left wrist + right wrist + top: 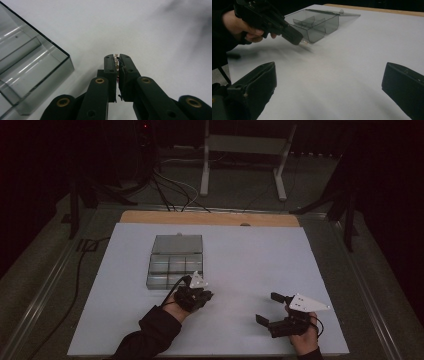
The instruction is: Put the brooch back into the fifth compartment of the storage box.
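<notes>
smoked clear plastic organiser box (174, 264), lid open, divided into compartments, lying on the white sheet (240, 270) that covers the bench, left of centre. left hand-held gripper (117, 58), black, sits just beside the box's near right corner, angled down toward the sheet; jaws together, pinching a small pale item (116, 60) at the tips, too small to identify. in the right gripper view that item (303, 42) shows at the tip, close to the box wall. right hand-held gripper (269, 309), black with grey plate, rests well apart from the box at the sheet's near right; jaws wide apart, nothing between them.
</notes>
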